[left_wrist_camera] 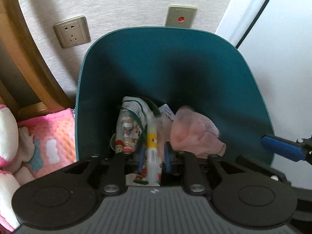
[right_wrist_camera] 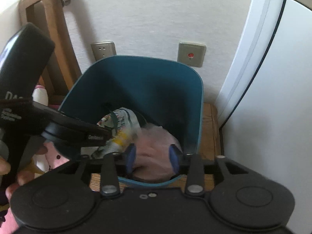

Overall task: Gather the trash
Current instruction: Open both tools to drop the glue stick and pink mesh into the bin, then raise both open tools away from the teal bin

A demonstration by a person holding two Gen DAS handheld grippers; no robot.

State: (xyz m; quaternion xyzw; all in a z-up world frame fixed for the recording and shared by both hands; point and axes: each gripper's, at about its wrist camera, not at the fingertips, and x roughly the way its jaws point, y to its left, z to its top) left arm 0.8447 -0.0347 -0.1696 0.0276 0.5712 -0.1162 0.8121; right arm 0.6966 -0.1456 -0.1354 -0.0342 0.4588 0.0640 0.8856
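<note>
Wrapper (left_wrist_camera: 152, 152) btwn L fingers (left_wrist_camera: 142, 157)

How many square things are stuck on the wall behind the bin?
2. A power socket sits on the wall above the teal bin's left side, and a plate with a red button is above its right side. The bin may hide more.

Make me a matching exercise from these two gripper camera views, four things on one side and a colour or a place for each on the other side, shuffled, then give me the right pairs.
Things:
1. trash bin
2. crumpled tissue
3. printed wrapper
4. wall socket

Descriptions:
A. pale pink, lying in the bin
B. on the wall behind the bin, left of the red-button plate
C. teal
D. between the left gripper's fingers

Pairs: 1-C, 2-A, 3-D, 4-B
</note>
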